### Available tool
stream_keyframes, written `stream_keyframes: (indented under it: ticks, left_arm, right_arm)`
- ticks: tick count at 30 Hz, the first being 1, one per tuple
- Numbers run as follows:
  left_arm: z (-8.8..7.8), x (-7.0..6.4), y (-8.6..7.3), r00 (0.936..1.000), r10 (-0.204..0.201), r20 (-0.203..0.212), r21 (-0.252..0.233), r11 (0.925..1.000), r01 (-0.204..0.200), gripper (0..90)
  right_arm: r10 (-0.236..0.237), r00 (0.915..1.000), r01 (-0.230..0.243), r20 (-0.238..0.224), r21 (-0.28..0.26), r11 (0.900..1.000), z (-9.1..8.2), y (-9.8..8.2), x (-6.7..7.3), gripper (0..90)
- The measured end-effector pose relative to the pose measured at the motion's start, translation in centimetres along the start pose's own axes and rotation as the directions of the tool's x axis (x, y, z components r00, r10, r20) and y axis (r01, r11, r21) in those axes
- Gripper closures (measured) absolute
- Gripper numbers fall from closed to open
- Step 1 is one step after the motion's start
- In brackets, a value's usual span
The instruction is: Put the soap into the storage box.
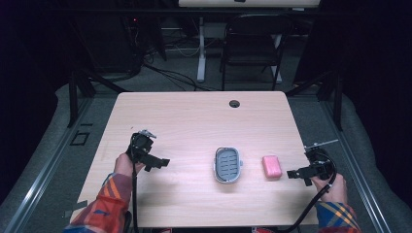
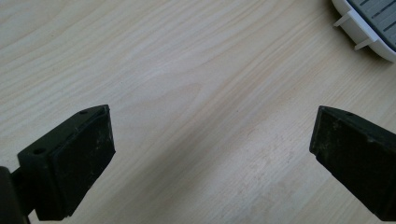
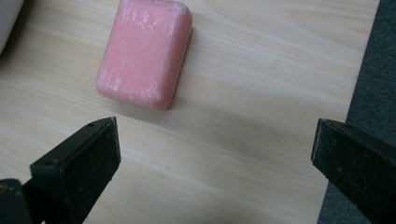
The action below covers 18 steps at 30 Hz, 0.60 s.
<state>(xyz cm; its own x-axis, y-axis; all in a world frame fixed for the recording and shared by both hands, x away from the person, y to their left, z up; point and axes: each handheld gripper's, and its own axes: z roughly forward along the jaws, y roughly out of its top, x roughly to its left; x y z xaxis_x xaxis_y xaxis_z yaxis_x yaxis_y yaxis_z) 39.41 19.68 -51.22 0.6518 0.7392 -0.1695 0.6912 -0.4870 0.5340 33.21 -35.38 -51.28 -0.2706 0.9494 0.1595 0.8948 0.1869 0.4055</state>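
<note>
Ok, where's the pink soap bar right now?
In the high view the pink soap bar lies flat on the table, right of the soap dish and just ahead of the open right claw.

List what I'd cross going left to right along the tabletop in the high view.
Left gripper → soap dish → pink soap bar → right gripper, all spaced apart on the table.
</note>
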Motion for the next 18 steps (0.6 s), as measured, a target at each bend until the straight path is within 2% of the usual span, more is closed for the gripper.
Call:
stream_keyframes:
  ticks: [4,6,7,12,15,18]
  left_arm:
    - [-0.07,-0.05,-0.01,1.0000,-0.002,0.003,0.000,1.0000,0.002,0.0]
    - [-0.02,-0.07,-0.01,1.0000,-0.002,0.007,0.000,1.0000,0.002,0.0]
    - [-0.01,-0.07,0.00,1.0000,-0.003,0.009,0.001,1.0000,0.003,0.0]
    - [0.03,-0.02,0.00,0.9999,-0.004,0.015,0.003,1.0000,0.004,0.0]
    - [0.03,0.02,0.00,0.9998,-0.004,0.018,0.004,1.0000,0.004,0.0]
    - [0.04,-0.06,0.02,0.9999,-0.002,0.017,0.003,1.0000,0.001,0.0]
  right_arm:
    - [-0.022,0.9997,0.022,0.011,0.020,1.000,0.09,0.03,0.20,0.4]
    - [-0.023,0.9996,0.023,-0.017,0.002,1.000,0.20,-0.02,0.36,0.0]
    - [-0.034,0.9989,0.035,-0.033,0.012,0.999,0.19,0.00,0.41,0.0]
    - [-0.042,0.9987,0.043,-0.027,0.022,0.999,0.31,0.08,0.44,0.0]
    - [-0.028,0.9993,0.029,-0.025,0.020,0.999,0.36,0.12,0.58,0.0]
    - [-0.046,0.9988,0.047,-0.014,0.033,0.998,0.20,0.17,0.71,0.0]
